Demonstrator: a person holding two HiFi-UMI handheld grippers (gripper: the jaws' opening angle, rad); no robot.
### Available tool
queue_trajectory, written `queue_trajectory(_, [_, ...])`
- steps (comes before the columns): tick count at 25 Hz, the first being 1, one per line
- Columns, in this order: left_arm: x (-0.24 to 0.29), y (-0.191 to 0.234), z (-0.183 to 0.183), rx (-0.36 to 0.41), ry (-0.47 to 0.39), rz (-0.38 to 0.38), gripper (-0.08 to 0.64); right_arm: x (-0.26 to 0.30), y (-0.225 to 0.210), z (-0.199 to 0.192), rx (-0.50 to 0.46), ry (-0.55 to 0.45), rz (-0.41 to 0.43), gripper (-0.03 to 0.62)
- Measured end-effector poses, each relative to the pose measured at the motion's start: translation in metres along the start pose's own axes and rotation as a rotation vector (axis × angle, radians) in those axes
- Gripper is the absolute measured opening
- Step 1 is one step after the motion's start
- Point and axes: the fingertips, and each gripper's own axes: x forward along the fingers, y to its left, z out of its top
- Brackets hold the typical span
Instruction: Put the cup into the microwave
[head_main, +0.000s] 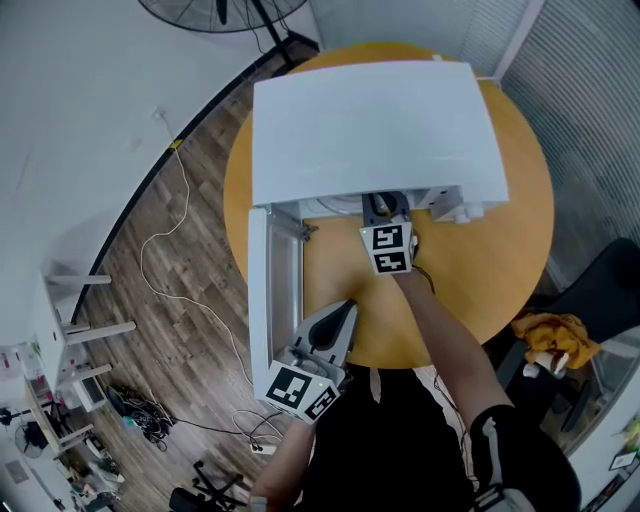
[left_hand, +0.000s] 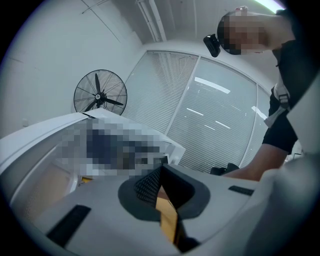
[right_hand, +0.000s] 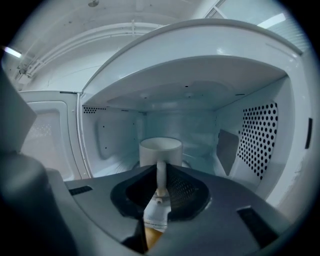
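A white microwave (head_main: 370, 125) stands on the round wooden table (head_main: 510, 250) with its door (head_main: 268, 290) swung open to the left. A white cup (right_hand: 160, 150) sits upright inside the cavity, handle turned toward me. My right gripper (right_hand: 161, 172) reaches into the opening (head_main: 385, 208), and the thin handle lies between its pads, which hug it on both sides. The cup is hidden in the head view. My left gripper (head_main: 338, 312) hovers by the door's free end at the table's front; its jaws (left_hand: 160, 172) meet with nothing between them.
Perforated cavity walls (right_hand: 257, 135) stand close on the right of the cup, the door's inner face (right_hand: 47, 135) on the left. A floor fan (left_hand: 100, 95) stands behind the table. A cable (head_main: 160, 250) trails on the wooden floor. A chair with yellow cloth (head_main: 555, 335) is at right.
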Motion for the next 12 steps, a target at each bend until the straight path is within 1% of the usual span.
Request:
queue_trajectory(8, [0.004,-0.002,-0.003,-0.001,0.007,0.002,-0.011,0.012,-0.005,0.004,-0.005,-0.009,-0.023,0.041])
queue_trajectory(12, [0.004,-0.002,-0.002,0.001,0.005,0.004,-0.011,0.013,-0.007,0.005,-0.004,-0.013,-0.03,0.053])
